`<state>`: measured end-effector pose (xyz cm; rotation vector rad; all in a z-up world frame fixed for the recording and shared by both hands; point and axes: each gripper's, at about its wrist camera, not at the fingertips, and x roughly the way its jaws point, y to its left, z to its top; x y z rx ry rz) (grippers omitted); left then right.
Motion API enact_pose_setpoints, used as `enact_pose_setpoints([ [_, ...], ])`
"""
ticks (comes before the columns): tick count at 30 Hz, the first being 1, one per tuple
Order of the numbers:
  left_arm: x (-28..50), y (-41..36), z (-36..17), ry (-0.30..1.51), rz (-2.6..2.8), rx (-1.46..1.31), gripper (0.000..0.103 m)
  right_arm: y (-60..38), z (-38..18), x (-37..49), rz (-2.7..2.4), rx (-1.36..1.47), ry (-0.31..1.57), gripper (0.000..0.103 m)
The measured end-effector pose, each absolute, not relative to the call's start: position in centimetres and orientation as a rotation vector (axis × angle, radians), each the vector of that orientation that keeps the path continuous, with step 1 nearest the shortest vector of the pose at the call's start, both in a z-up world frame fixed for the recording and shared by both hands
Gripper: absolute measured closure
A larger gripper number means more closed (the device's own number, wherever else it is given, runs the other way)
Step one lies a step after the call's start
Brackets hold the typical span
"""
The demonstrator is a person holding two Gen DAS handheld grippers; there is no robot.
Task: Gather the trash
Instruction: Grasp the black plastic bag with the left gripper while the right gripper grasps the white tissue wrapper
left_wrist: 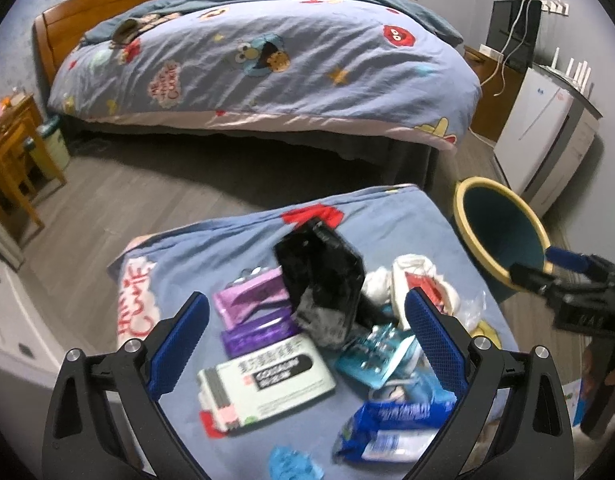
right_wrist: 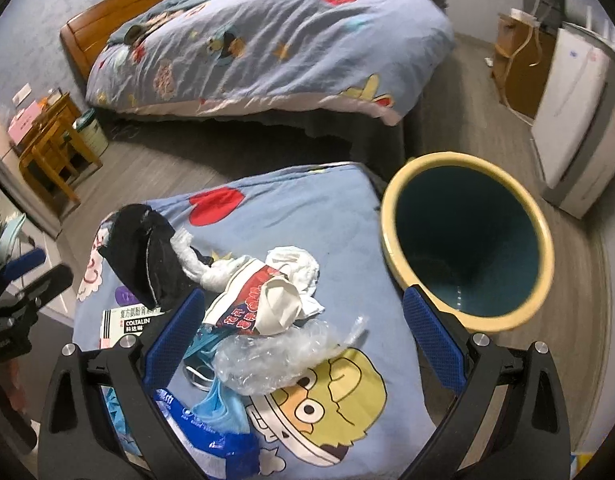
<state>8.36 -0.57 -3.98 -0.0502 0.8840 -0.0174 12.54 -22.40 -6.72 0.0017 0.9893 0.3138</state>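
Note:
A pile of trash lies on a blue cartoon-print cloth point(left_wrist: 235, 236): a black bag point(left_wrist: 323, 276), purple wrappers point(left_wrist: 255, 312), a white medicine box point(left_wrist: 267, 380), a teal blister pack point(left_wrist: 371, 360), a blue packet point(left_wrist: 391, 424) and crumpled white paper point(left_wrist: 419, 280). My left gripper point(left_wrist: 307, 336) is open above the box and wrappers. My right gripper point(right_wrist: 303, 340) is open over the crumpled paper cup point(right_wrist: 275, 296) and clear plastic point(right_wrist: 275, 360). A teal bin with a yellow rim point(right_wrist: 467, 240) stands to the right of the cloth, also in the left wrist view point(left_wrist: 503, 232).
A bed point(left_wrist: 267, 60) with a matching blue duvet stands behind, across a strip of wood floor. A wooden chair point(left_wrist: 11, 160) is at the left. A white appliance point(left_wrist: 539, 132) stands at the right wall near the bin.

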Motion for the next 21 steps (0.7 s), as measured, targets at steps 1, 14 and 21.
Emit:
enact_pose_setpoints([
  [1,8.8,-0.8,-4.2,0.883,-0.023,-0.046,0.007,-22.6,-7.2,13.1,0.316,0.021,1.008,0.006],
  [14,13.2,-1.6,-9.0,1.0,-0.083,-0.028,0.063,-19.3,-12.3,16.3,0.468,0.026,1.161,0.044],
  [21,12.9,-1.0,-9.4,1.016,-0.067,0.029,0.094,-18.5,-13.9,16.6,0.423,-0.042,1.235,0.086],
])
